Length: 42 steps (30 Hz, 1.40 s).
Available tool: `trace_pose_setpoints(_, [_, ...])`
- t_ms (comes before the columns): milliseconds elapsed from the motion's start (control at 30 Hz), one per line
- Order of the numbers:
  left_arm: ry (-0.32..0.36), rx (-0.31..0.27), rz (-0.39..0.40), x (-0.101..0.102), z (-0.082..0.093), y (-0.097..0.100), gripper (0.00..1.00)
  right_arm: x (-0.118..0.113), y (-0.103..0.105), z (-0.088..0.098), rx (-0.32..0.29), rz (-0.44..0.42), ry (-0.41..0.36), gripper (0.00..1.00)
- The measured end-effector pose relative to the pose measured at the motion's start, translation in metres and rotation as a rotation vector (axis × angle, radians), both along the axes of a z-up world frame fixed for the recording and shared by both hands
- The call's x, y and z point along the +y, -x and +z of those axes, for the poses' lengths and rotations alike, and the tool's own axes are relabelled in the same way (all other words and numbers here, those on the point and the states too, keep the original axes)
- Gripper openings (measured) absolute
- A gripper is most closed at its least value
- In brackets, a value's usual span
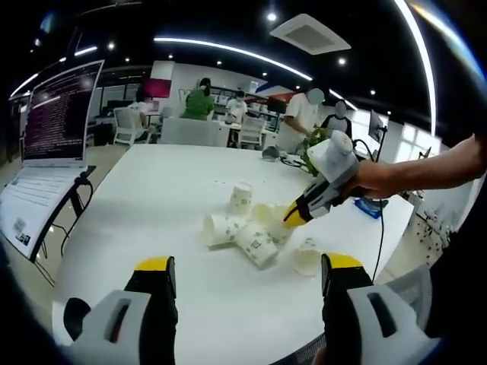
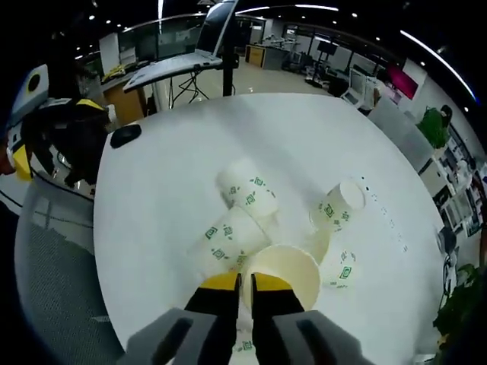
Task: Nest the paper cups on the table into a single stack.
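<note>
Several white paper cups with green print lie close together on the round white table (image 1: pixel 152 198). One stands mouth down (image 1: pixel 241 196); two lie on their sides (image 1: pixel 224 228) (image 1: pixel 259 245); another rests by the near edge (image 1: pixel 308 257). My left gripper (image 1: pixel 247 268) hovers open over the table's near edge, short of the cups, with nothing between its fingers. A hand holds my right gripper (image 1: pixel 295 214), which is shut on the rim of an open-mouthed cup (image 2: pixel 283 275) in the cluster. The right gripper view has its jaws (image 2: pixel 246 283) pinching that rim, with lying cups (image 2: pixel 247 188) (image 2: pixel 228 239) (image 2: pixel 338 205) beyond.
A laptop on a stand (image 1: pixel 57 122) sits off the table's left side. A dark mouse (image 2: pixel 125 135) lies near the table edge by the left gripper (image 2: pixel 61 137). A blue item (image 1: pixel 373 207) and a plant (image 1: pixel 316 148) are at the far right. People sit at desks behind.
</note>
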<state>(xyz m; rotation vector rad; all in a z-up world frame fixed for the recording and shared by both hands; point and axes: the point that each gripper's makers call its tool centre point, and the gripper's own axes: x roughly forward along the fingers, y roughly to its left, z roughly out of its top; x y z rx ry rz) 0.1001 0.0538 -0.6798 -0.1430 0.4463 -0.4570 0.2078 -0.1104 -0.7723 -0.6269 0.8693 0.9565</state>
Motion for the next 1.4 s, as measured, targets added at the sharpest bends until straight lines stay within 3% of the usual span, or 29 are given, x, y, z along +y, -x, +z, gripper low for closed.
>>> trace_pose_setpoints(400, [0.007,0.001,-0.002,-0.001,-0.002,-0.002,0.77,-0.001,0.0,0.006,-0.012,-0.099,-0.071,0.19])
trace_pose_setpoints(733, [0.005,0.004,-0.028,-0.007,-0.002,-0.006,0.77,-0.009,0.002,0.037,-0.121,-0.185,-0.181,0.5])
trace_pose_setpoints(900, [0.003,0.0,-0.042,-0.012,0.0,-0.008,0.77,-0.017,0.008,0.044,-0.146,-0.265,-0.266,0.59])
trace_pose_setpoints(1133, [0.0,0.004,-0.06,-0.018,-0.001,-0.007,0.77,-0.027,0.026,0.034,-0.173,-0.299,-0.252,0.67])
trace_pose_setpoints(1300, [-0.001,0.006,-0.067,-0.019,-0.002,-0.006,0.76,-0.042,0.04,0.012,-0.212,-0.304,-0.136,0.67])
trace_pose_setpoints(1400, [-0.003,0.009,-0.066,-0.019,-0.003,-0.005,0.76,-0.046,0.052,-0.001,-0.219,-0.32,-0.112,0.66])
